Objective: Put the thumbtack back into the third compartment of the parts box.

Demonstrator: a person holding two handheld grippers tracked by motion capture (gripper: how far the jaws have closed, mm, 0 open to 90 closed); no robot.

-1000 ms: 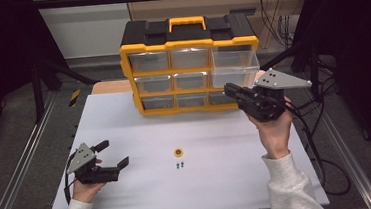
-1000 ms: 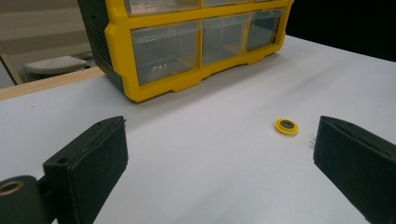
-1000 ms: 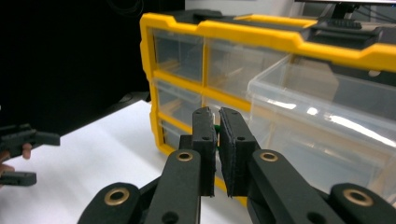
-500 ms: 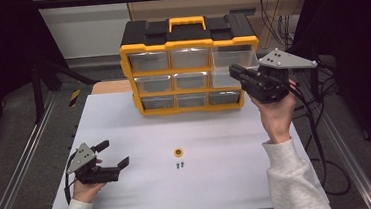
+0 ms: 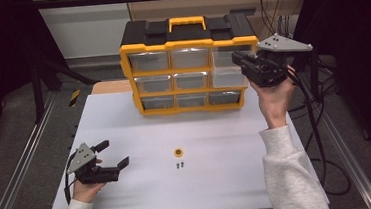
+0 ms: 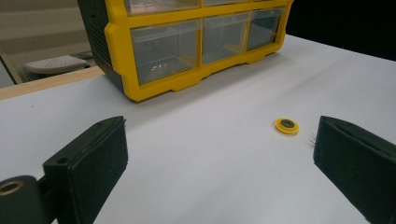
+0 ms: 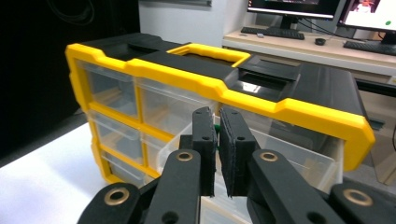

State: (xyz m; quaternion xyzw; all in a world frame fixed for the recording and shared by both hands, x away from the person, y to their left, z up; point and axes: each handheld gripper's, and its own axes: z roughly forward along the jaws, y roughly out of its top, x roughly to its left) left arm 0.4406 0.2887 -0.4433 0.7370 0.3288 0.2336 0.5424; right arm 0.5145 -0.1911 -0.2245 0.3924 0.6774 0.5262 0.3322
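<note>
The right gripper (image 5: 243, 64) is raised at the upper right drawer (image 5: 226, 56) of the yellow-and-black drawer organizer (image 5: 190, 64), which stands near the table's (image 5: 229, 181) far edge. That drawer is pulled partly out. In the right gripper view the jaws stand nearly closed, a narrow gap between the pads, with a small green item (image 7: 217, 127) just visible in that gap; whether it is pinched cannot be told. The left gripper (image 5: 113, 156) rests near the table's near left corner, jaws wide apart and empty. A yellow washer (image 5: 178, 151) and two small screws (image 5: 180, 166) lie mid-table, nearer the near edge.
</note>
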